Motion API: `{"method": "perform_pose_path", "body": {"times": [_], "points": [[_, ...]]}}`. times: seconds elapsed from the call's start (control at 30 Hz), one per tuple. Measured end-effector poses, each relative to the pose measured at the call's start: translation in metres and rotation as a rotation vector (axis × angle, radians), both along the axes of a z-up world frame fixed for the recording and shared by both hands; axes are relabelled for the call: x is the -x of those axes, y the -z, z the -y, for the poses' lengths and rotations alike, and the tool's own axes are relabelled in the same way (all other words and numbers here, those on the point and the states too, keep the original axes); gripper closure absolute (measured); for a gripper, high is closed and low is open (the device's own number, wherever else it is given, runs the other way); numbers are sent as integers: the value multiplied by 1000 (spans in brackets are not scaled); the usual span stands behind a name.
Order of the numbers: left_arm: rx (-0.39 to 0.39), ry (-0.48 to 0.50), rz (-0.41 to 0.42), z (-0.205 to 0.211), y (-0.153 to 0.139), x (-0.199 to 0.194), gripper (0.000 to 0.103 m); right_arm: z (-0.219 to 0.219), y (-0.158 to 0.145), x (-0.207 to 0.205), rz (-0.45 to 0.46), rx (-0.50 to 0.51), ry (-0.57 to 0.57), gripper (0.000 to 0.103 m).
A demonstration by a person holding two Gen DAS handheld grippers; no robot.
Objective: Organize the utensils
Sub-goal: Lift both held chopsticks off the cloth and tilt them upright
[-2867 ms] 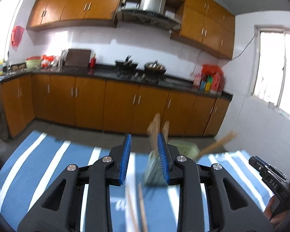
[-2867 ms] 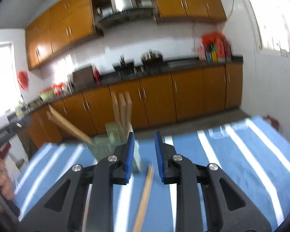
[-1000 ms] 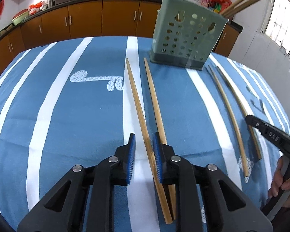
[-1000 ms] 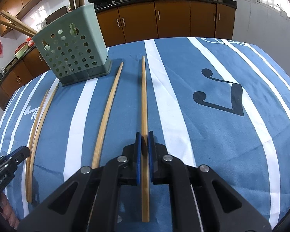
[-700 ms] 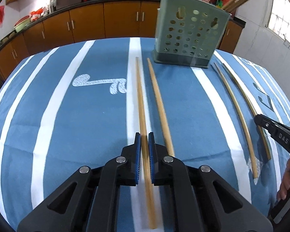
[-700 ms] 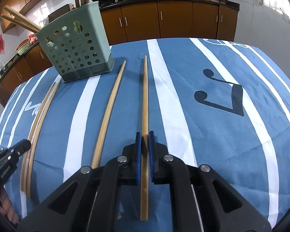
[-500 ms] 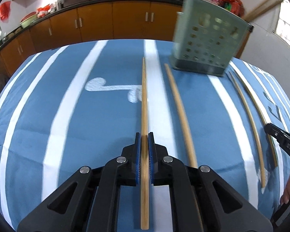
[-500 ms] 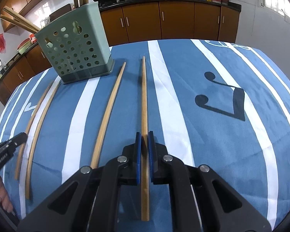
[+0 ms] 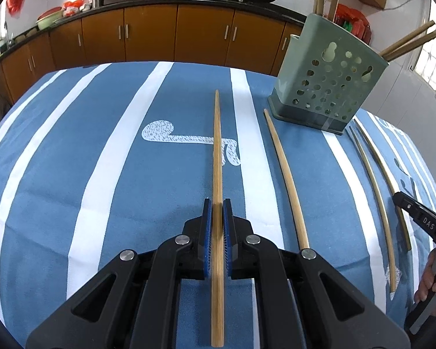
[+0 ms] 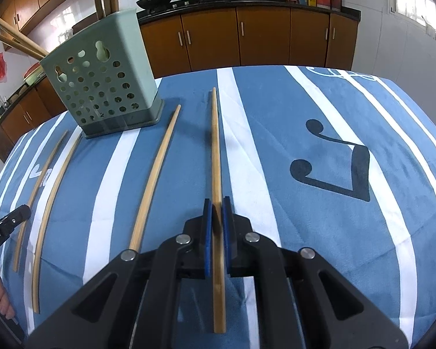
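My left gripper [image 9: 217, 205] is shut on a long wooden chopstick [image 9: 217, 145] that points away along the blue striped cloth. My right gripper [image 10: 217, 203] is shut on another wooden chopstick [image 10: 216, 145]. A green perforated utensil holder [image 9: 325, 78] with several chopsticks in it stands at the far right in the left wrist view and at the far left in the right wrist view [image 10: 101, 81]. One loose chopstick [image 9: 286, 180] lies right of my left gripper, and one [image 10: 155, 177] lies left of my right gripper.
Two more chopsticks [image 9: 375, 192] lie beyond the holder's side in the left wrist view, and they also show in the right wrist view [image 10: 48, 195]. The table [image 10: 319, 110] has a blue cloth with white stripes. Kitchen cabinets [image 9: 148, 35] run behind it.
My left gripper closed on its chopstick and swung it left, away from its neighbour. My right gripper has stayed shut on its chopstick, which has lifted slightly.
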State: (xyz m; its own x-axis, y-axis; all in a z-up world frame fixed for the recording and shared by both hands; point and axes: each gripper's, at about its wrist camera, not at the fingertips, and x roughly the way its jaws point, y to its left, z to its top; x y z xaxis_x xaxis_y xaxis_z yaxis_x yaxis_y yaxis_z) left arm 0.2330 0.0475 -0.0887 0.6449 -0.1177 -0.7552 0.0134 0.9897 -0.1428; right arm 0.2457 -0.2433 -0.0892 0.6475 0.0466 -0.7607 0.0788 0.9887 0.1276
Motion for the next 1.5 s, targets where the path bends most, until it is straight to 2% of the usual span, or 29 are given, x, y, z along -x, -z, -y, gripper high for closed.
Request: {"method": "perform_pose_path", "body": {"times": [0.3,1.1,1.3,1.5], "points": [[30,-1,1,-2,2,1,94,-2,0,0,-1,14,1,95],[26,-3,1,-2,2,1,94,-2,1,0,0,10,1,95],[-28,16,-4,6,1,8,94,-6,0,8,-3,34,-11,94],[-36,36,-15,6,1,20,94,-6,2,24,-9,23,-21,94]]}}
